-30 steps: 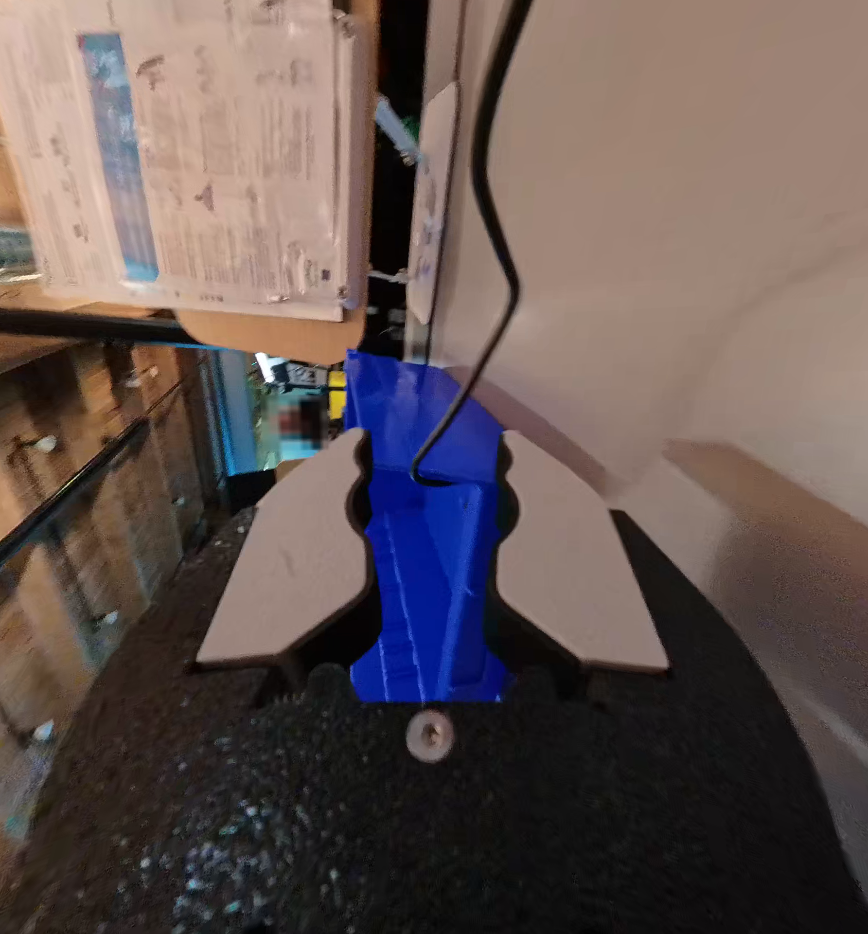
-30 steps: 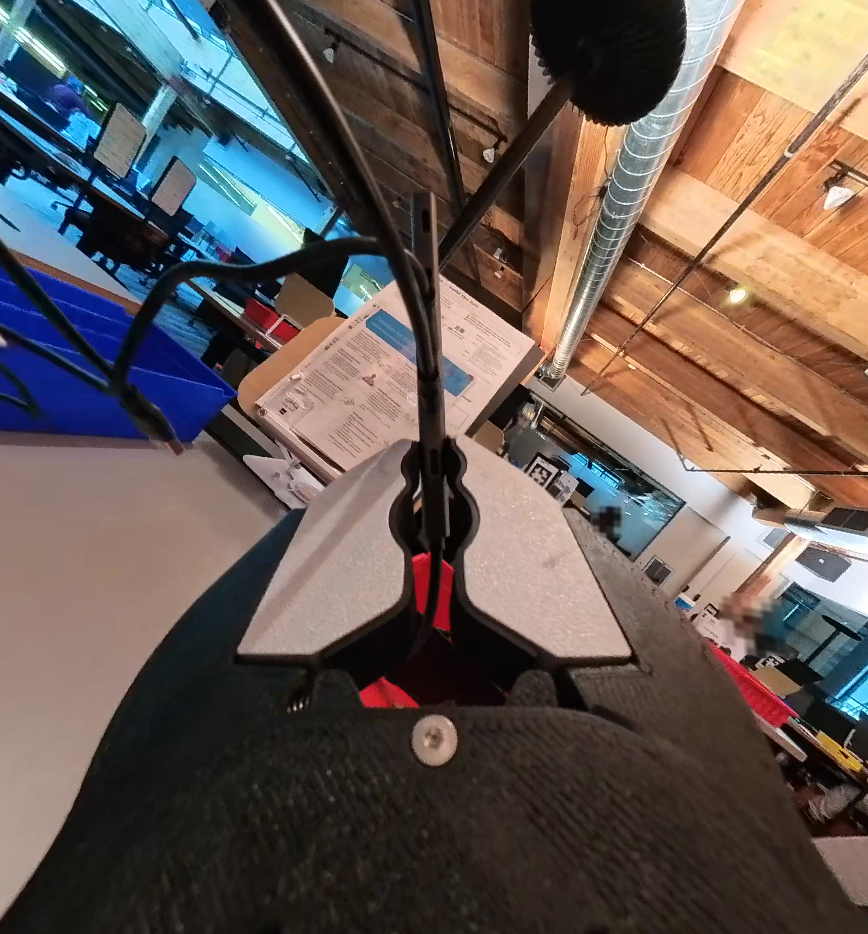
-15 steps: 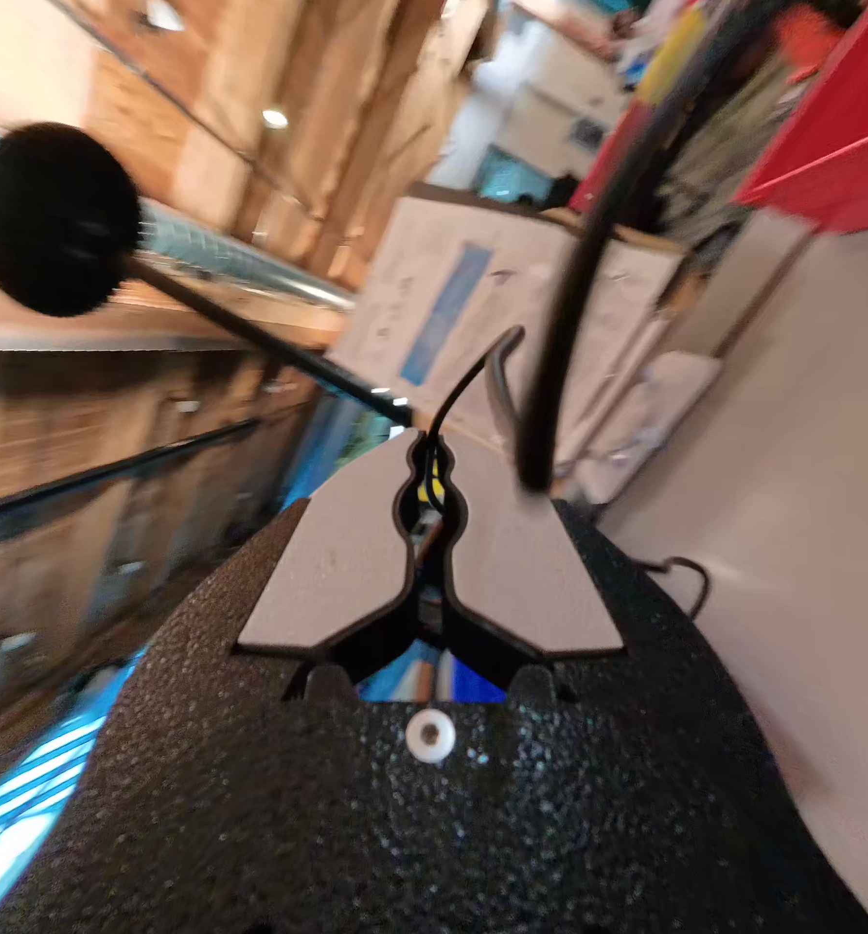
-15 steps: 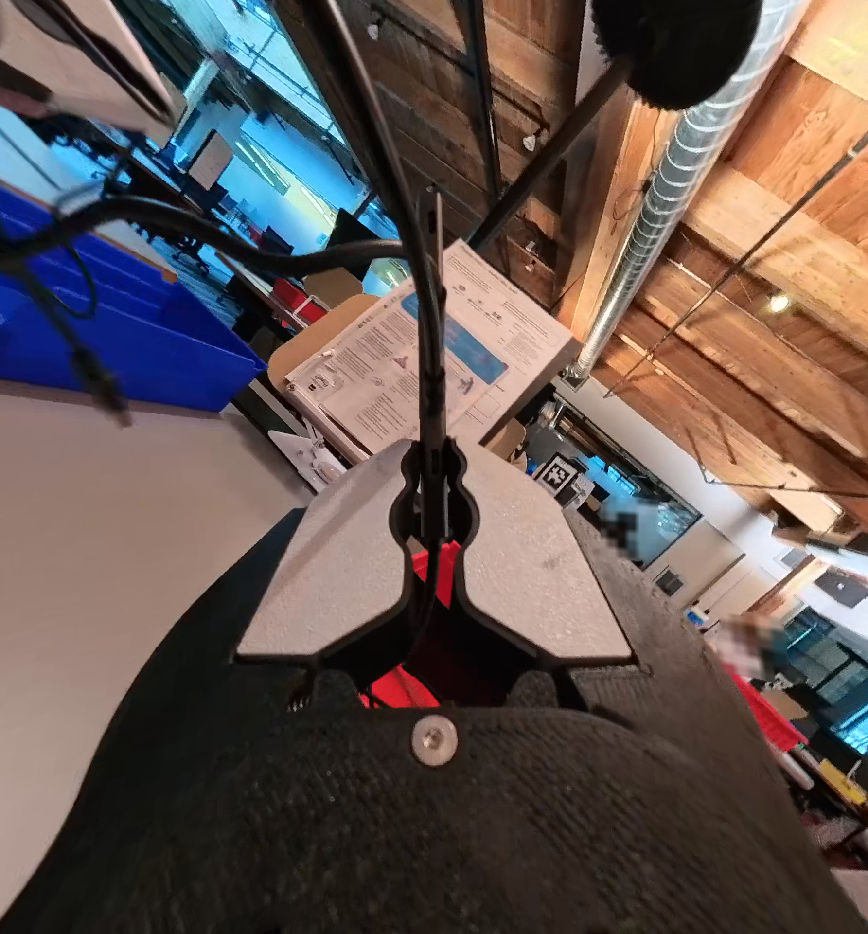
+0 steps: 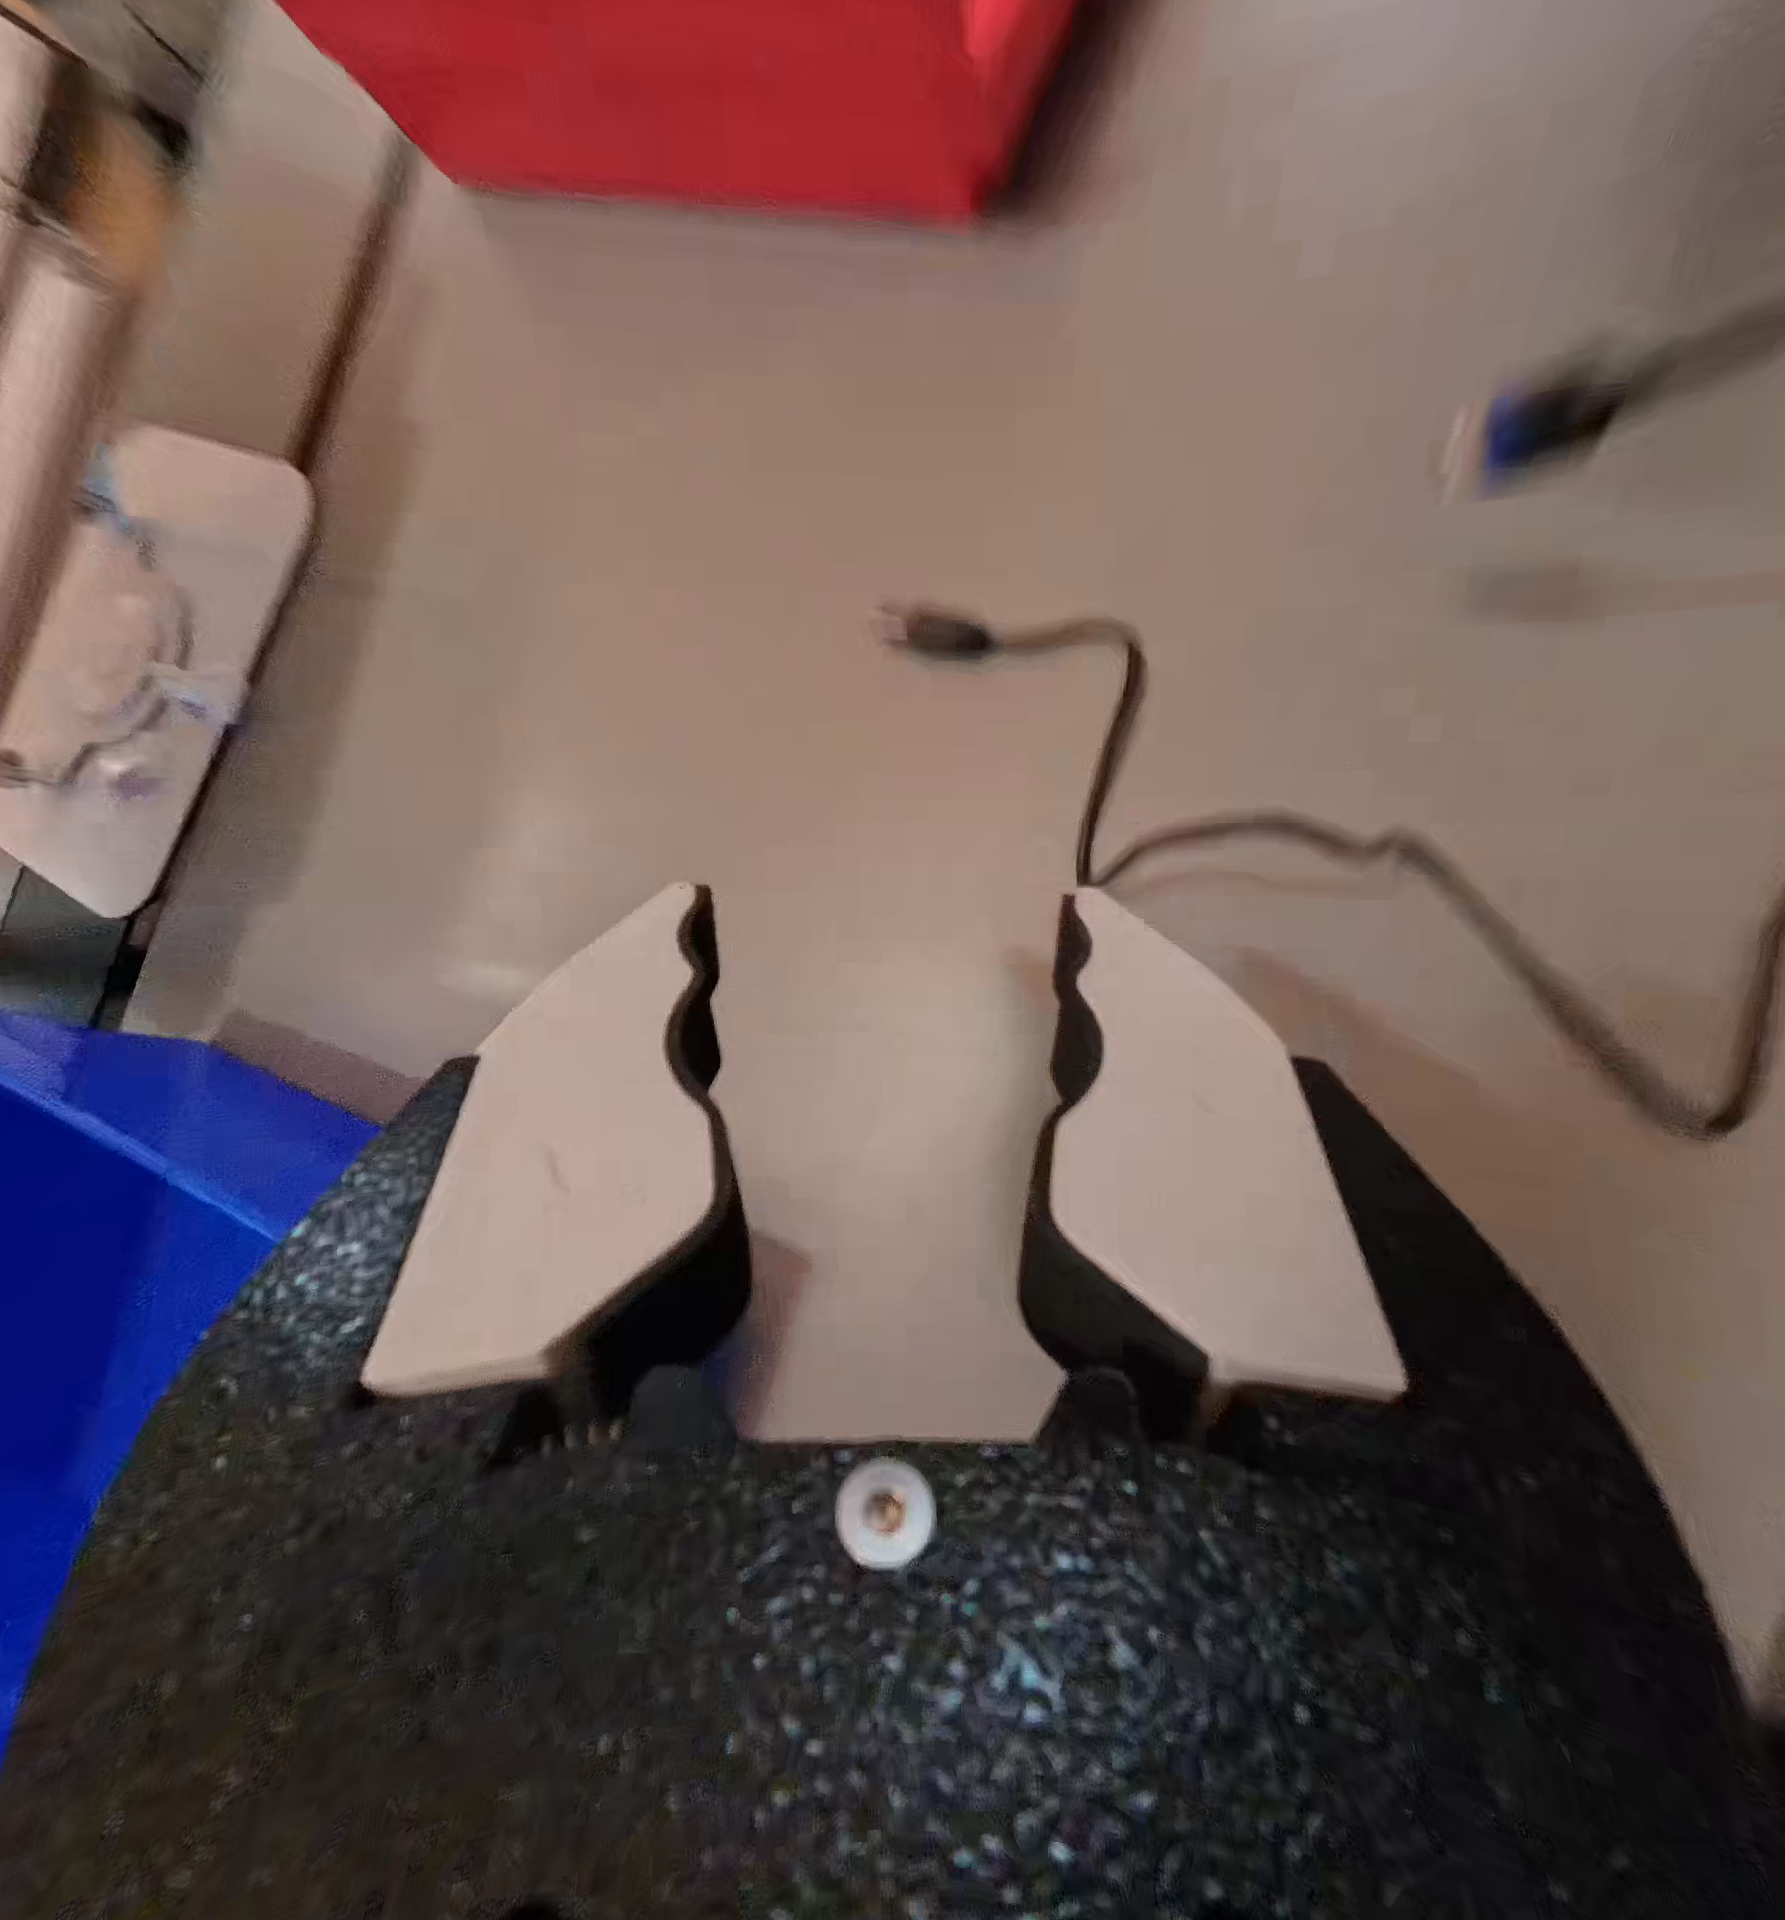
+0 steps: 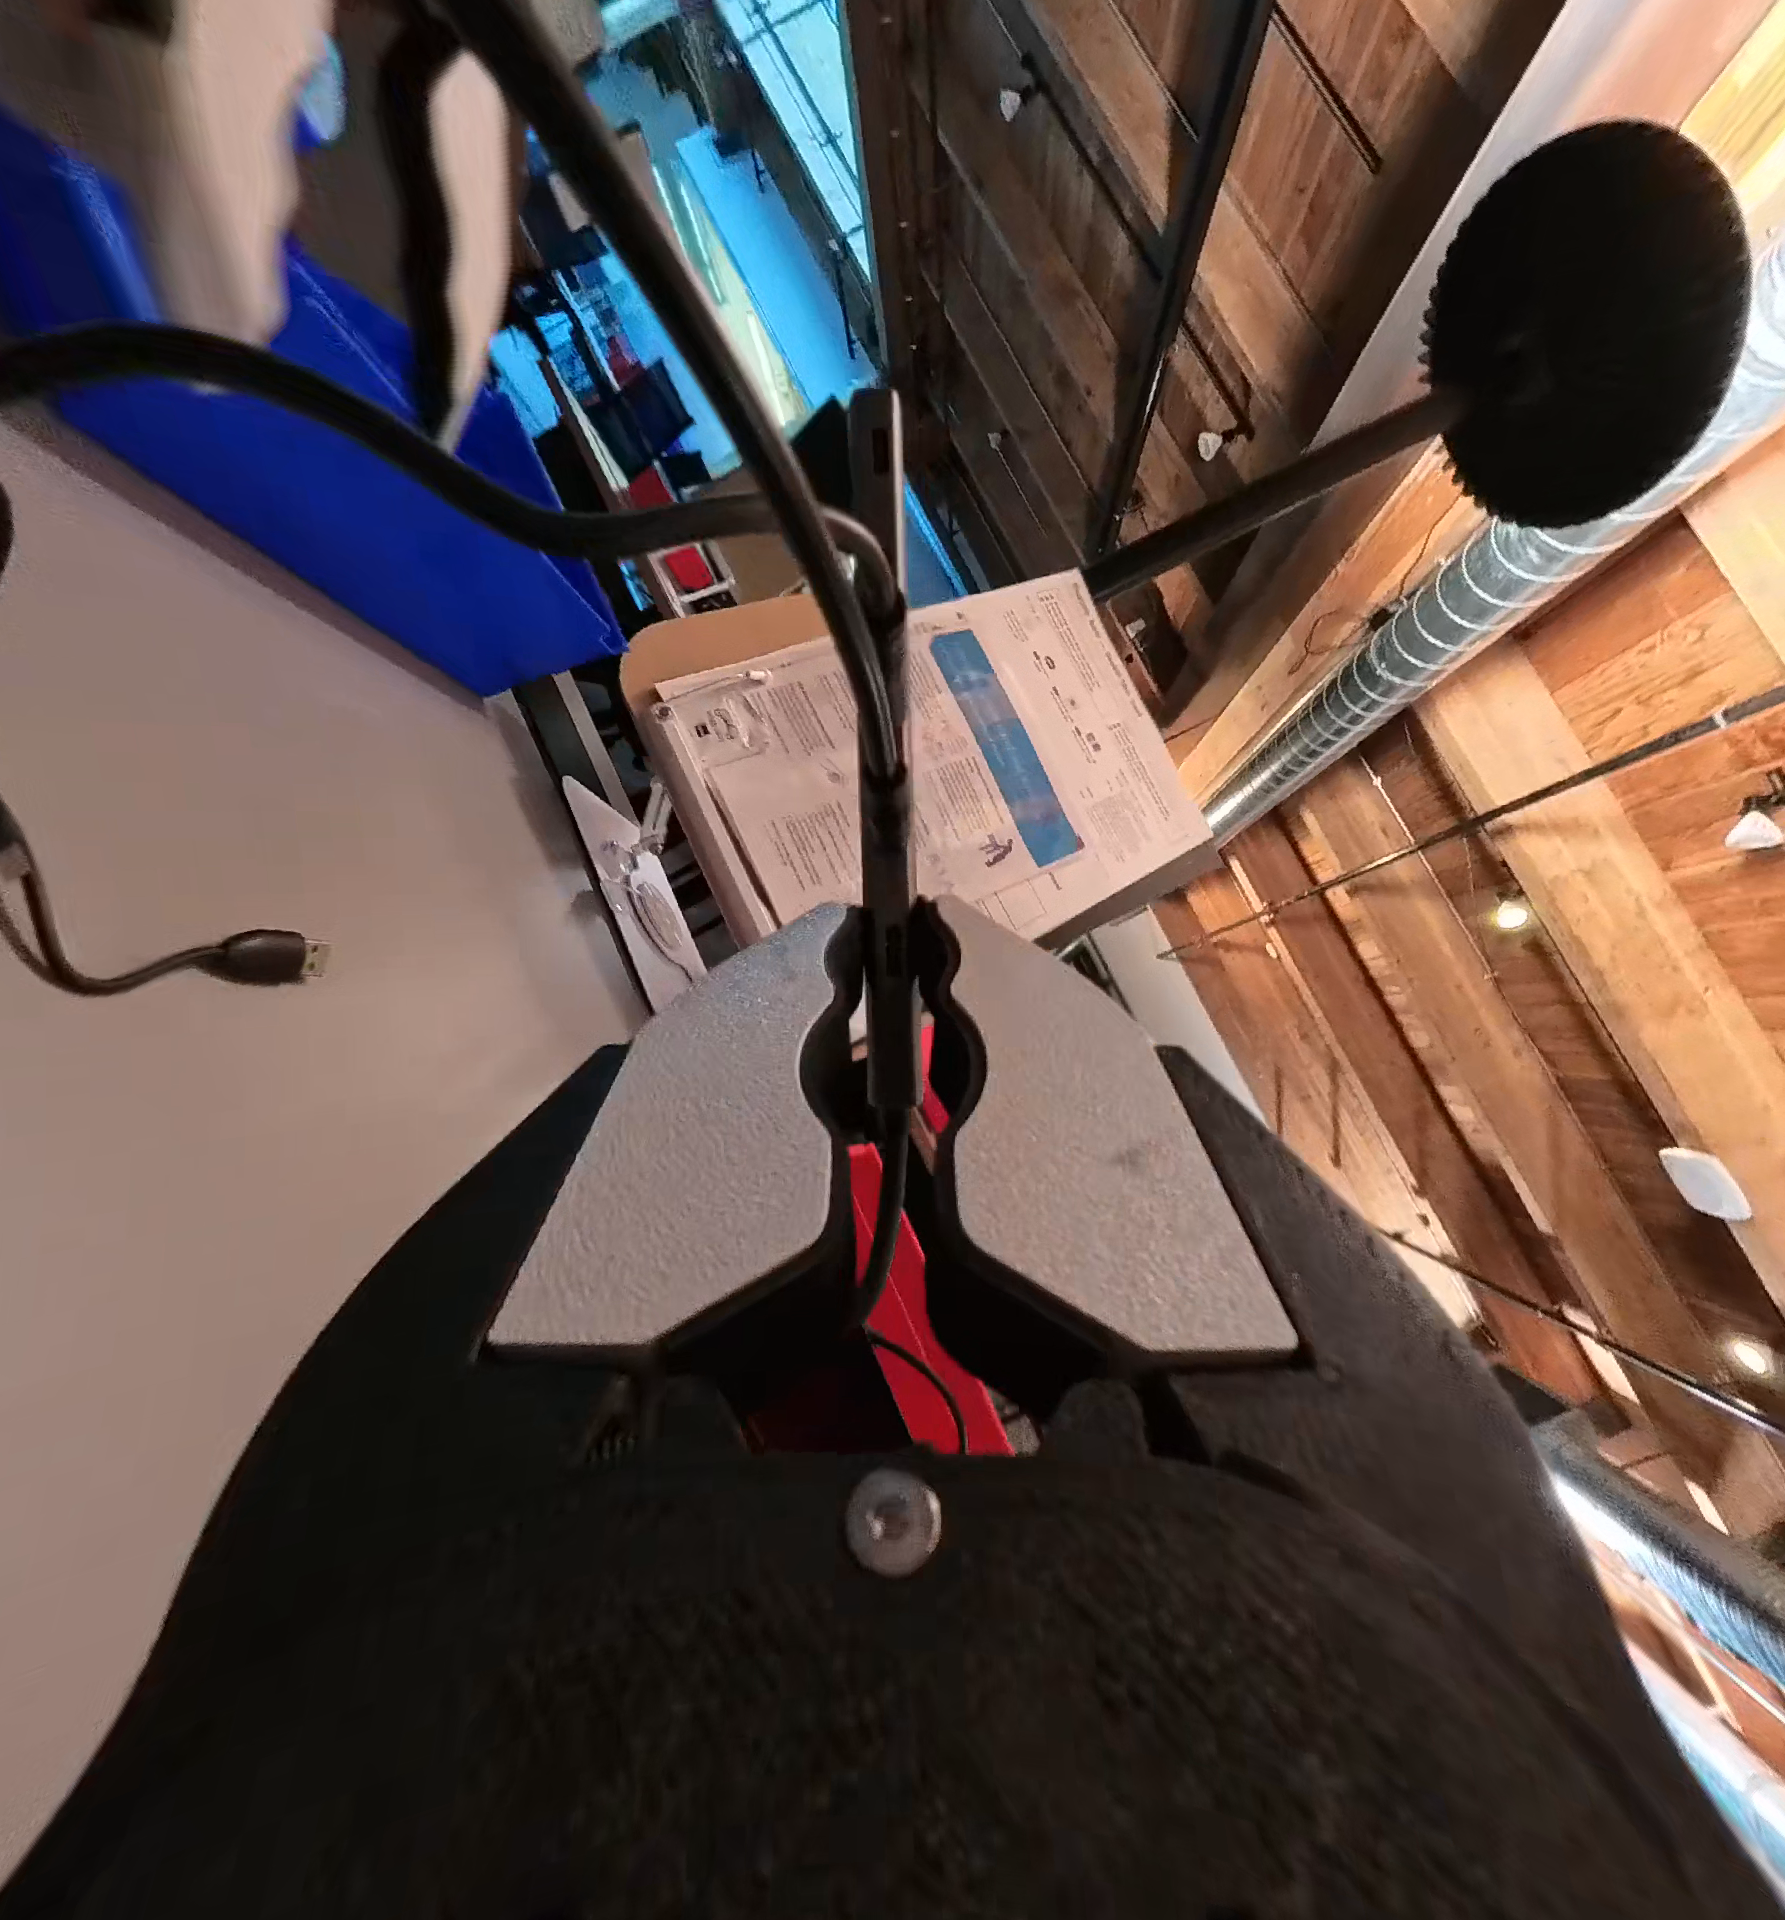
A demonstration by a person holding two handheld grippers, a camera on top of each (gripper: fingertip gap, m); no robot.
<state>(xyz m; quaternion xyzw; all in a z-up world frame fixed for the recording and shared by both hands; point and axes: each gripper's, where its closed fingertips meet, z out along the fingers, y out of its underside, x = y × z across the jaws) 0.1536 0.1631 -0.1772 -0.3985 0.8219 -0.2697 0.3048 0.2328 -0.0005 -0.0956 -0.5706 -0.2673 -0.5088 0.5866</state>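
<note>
Left tool (image 5: pixel 883 904), which pinched a thin black cable half a second earlier, was now spread and empty over the bench (image 5: pixel 659 582) beside the dropped cable (image 5: pixel 1106 727), while right tool (image 6: pixel 890 920) still pinched its black connector (image 6: pixel 888 831).

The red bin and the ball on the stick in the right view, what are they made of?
Red bin: probably hard plastic, smooth, flat, even colour; blurred. Black ball on the stick: looks like soft fuzzy fibre or foam, matte with a ragged edge; exact material unclear.
</note>
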